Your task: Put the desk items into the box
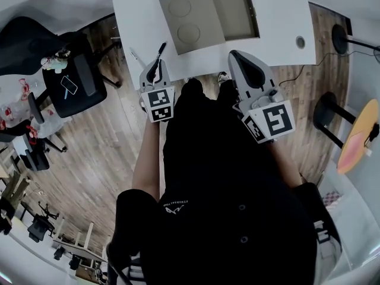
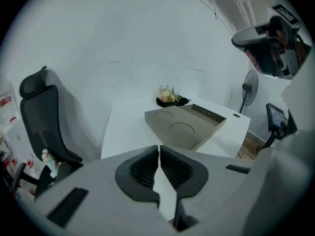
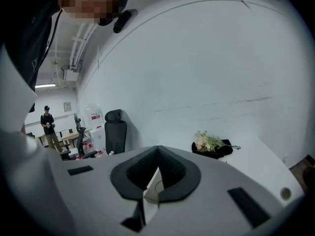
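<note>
An open beige box (image 1: 234, 13) lies on the white desk (image 1: 279, 22), its lid (image 1: 187, 22) with two round dents folded out to the left. In the left gripper view the box (image 2: 184, 127) sits ahead of the jaws, with a black tray of flowers (image 2: 170, 97) behind it. My left gripper (image 1: 156, 70) hovers at the desk's near edge, shut and holding nothing (image 2: 159, 149). My right gripper (image 1: 240, 58) is level with it near the box's front, also shut and bare (image 3: 158, 149). The flowers (image 3: 212, 143) show ahead in the right gripper view.
A thin white pen-like item (image 1: 135, 57) lies on the desk left of the left gripper. A black office chair (image 1: 74, 82) stands to the left on the wooden floor. A cable hole (image 1: 300, 41) marks the desk's right side. A fan (image 2: 250, 90) stands beyond the desk.
</note>
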`<state>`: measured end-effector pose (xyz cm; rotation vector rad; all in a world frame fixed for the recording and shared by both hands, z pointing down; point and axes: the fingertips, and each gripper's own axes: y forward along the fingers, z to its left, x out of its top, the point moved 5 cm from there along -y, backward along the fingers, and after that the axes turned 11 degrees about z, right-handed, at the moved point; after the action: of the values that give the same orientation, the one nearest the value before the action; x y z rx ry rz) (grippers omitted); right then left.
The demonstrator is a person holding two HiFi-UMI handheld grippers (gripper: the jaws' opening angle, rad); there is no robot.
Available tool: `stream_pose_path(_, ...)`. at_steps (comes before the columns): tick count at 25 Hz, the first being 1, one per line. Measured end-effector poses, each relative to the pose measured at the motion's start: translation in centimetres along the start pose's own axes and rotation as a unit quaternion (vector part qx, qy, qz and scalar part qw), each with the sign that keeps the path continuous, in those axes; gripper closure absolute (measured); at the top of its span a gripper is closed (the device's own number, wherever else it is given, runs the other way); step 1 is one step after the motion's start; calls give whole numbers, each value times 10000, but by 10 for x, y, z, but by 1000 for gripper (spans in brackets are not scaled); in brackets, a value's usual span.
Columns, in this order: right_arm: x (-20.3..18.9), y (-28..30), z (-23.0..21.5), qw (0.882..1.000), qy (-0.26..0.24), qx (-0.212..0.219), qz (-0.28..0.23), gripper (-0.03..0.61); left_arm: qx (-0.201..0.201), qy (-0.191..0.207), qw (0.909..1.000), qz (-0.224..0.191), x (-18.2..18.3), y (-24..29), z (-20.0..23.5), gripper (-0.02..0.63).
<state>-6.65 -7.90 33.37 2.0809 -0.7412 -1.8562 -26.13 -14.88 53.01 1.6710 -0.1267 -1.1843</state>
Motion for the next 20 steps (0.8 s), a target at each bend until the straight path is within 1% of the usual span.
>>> stream_pose_path(2, 1, 4, 3, 10000, -33, -15, 33, 579, -7, 64, 9997, 230, -8, 10, 6, 604)
stream_pose_path(4, 1, 6, 3, 10000, -32, -40, 70, 580, -130, 143, 9987, 477, -17, 21, 6, 599)
stream_pose_path(6, 1, 7, 0, 9999, 2, -76, 95, 580, -269, 229, 9970, 682, -27, 32, 3, 575)
stream_pose_path(8, 0, 10, -3, 9999, 35, -120, 115, 579, -308, 303, 9955, 846, -33, 39, 4, 546)
stream_pose_path(12, -3, 17, -4, 9996, 124, -223, 152, 580, -166, 239, 9920, 1225, -46, 50, 14, 535)
stream_pose_path(15, -4, 19, -7, 9993, 183, -279, 173, 579, 24, 322, 9889, 1448, -50, 58, 21, 535)
stream_pose_path(20, -6, 17, -14, 9986, 278, -413, 185, 580, -74, 460, 9840, 1723, -50, 69, 22, 535)
